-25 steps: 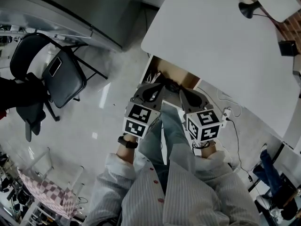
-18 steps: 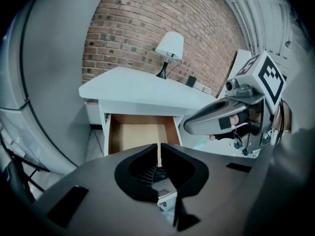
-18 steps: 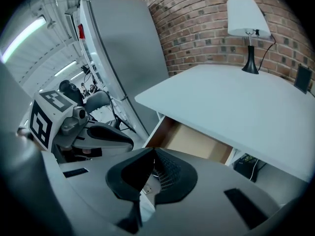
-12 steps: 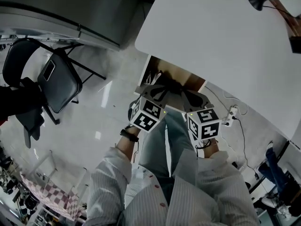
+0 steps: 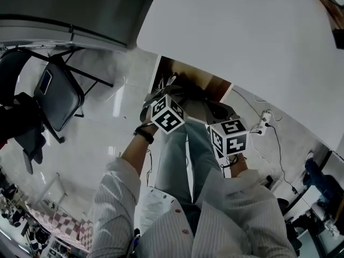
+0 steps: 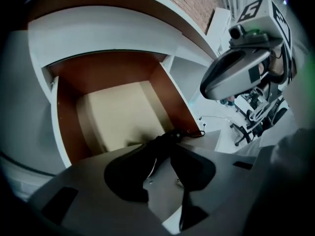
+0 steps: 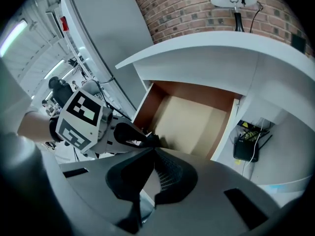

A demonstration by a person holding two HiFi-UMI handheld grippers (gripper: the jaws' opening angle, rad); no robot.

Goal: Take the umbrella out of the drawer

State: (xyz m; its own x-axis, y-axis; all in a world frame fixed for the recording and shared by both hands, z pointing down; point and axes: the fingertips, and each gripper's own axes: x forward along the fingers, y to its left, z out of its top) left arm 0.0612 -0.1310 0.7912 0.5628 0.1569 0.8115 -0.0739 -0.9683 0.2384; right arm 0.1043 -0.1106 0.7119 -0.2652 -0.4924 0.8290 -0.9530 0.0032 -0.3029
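Under the white table a drawer stands pulled out, with brown walls and a bare beige bottom. A small black thing with a thin cord loop, perhaps the umbrella's end, lies at the drawer's front edge. My left gripper points down at it. Its jaws are opening, and I cannot see the pads pressing on anything. To its right, my right gripper is aimed into the drawer with its tips together and nothing between them. In the head view both grippers hide the drawer's front.
A black folding chair stands at the left, below a grey cabinet. A power strip with a cable lies on the floor at the right. A black box with cables sits under the table beside the drawer.
Both grippers have sunk toward the open drawer. The left one has rolled, so its marker cube now shows a corner, and it reaches further into the drawer.
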